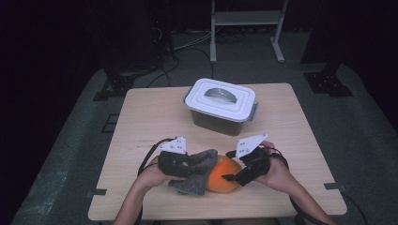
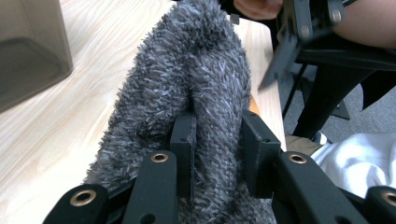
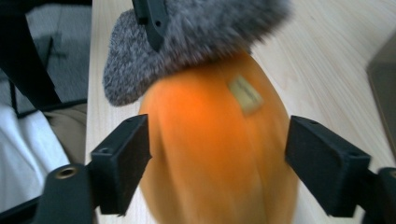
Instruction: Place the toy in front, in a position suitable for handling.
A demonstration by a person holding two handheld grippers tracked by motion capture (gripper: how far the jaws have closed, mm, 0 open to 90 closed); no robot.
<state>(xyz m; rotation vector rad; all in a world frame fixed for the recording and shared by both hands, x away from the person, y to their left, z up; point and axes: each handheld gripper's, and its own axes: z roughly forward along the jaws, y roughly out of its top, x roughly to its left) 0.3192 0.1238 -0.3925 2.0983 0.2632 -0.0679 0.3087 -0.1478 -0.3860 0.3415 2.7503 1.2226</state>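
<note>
Left gripper (image 2: pixel 217 154) clamped narrow on a fold of the grey fuzzy cloth (image 2: pixel 187 84); both pads pressed into the pile. Right gripper (image 3: pixel 217 168) stands wide, jaws either side of the orange pumpkin (image 3: pixel 215 149); the pads look just clear of its skin, though the frame is slightly blurred. Pumpkin sits on the near edge of the wooden table (image 1: pixel 155 117), about centre, between the two hands. Cloth is draped over the pumpkin's left side and top, its lower end trailing onto the table near the left hand (image 1: pixel 152 177). Small pale sticker (image 3: pixel 245 94) on the pumpkin's skin, just below the cloth edge in the right gripper view. Right hand (image 1: pixel 277 171) at the pumpkin's right. Farther back, well apart from the pumpkin, a lidded plastic box (image 1: pixel 220 107) stands near the table's far edge: white lid on, grey handle lying flat in its recess, dark translucent body. Black cables trail from both grippers off the near side.
</note>
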